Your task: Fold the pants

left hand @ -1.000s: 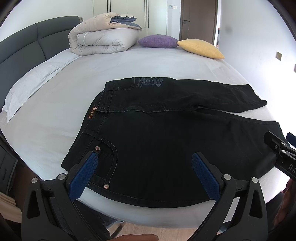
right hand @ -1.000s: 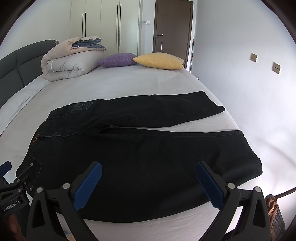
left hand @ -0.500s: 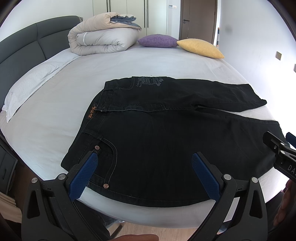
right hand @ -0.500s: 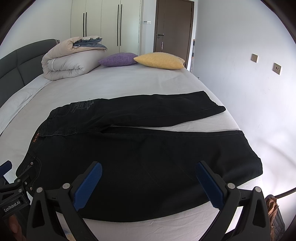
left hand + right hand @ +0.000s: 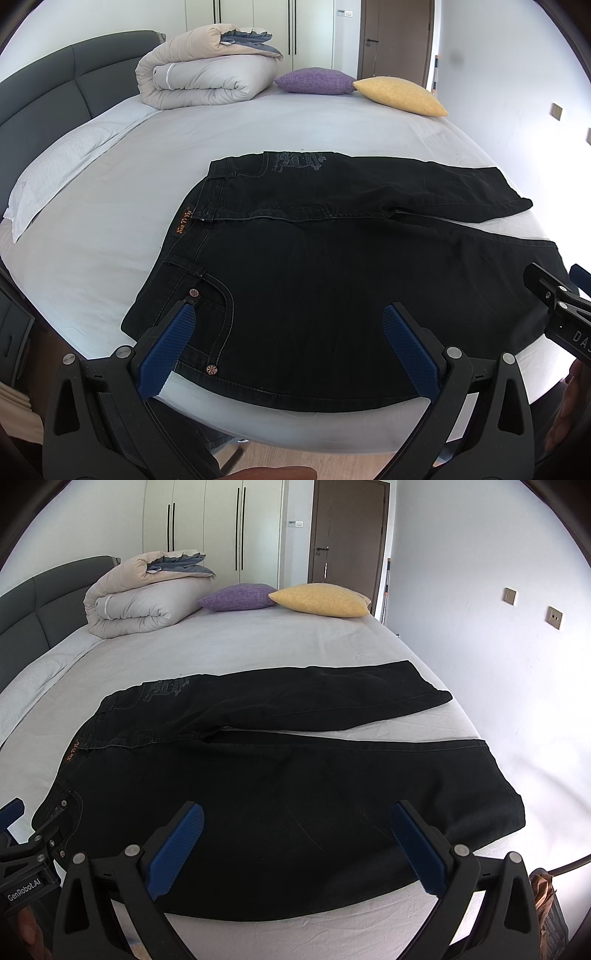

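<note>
Black jeans [image 5: 332, 266] lie flat on the white bed [image 5: 110, 192], waistband to the left, both legs spread to the right; they also show in the right wrist view [image 5: 295, 775]. My left gripper [image 5: 288, 339] is open and empty, held above the near edge of the jeans by the front pocket. My right gripper [image 5: 295, 834] is open and empty above the near leg. The right gripper shows at the right edge of the left wrist view [image 5: 561, 306]; the left gripper shows at the left edge of the right wrist view [image 5: 26, 853].
A rolled duvet [image 5: 207, 77], a purple cushion [image 5: 314, 80] and a yellow cushion [image 5: 400, 95] lie at the far side of the bed. A grey headboard [image 5: 44, 92] stands at the left. A wall [image 5: 498, 646] with switches runs along the right. The bed's near edge is just below both grippers.
Both grippers have edged very slightly forward over the jeans. The jeans have not moved.
</note>
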The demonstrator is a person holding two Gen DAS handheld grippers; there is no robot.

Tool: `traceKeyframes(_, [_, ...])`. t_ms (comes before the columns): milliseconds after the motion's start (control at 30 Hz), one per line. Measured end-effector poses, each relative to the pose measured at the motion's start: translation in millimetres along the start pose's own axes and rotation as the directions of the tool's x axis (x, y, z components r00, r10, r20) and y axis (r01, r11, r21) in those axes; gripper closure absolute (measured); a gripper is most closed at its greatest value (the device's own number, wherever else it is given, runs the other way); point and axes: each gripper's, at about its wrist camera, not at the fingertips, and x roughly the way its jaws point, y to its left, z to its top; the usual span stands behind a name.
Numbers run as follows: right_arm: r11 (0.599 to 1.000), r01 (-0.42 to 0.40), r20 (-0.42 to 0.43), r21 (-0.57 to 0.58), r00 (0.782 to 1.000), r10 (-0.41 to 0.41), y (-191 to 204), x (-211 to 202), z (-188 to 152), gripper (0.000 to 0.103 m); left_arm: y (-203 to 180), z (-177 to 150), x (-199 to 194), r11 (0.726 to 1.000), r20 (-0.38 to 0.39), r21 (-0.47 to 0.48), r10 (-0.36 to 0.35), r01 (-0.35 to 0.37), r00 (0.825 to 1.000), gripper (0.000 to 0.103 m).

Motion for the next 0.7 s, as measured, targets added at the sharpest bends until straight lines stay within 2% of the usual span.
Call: traceKeyframes(700, [1.000, -0.012, -0.014, -0.018, 1.000, 0.012, 1.0, 2.2, 0.5, 0.000, -0.4, -5.7, 4.1, 1.000, -0.002, 0.000, -0.002, 0.002, 1.000, 0.000])
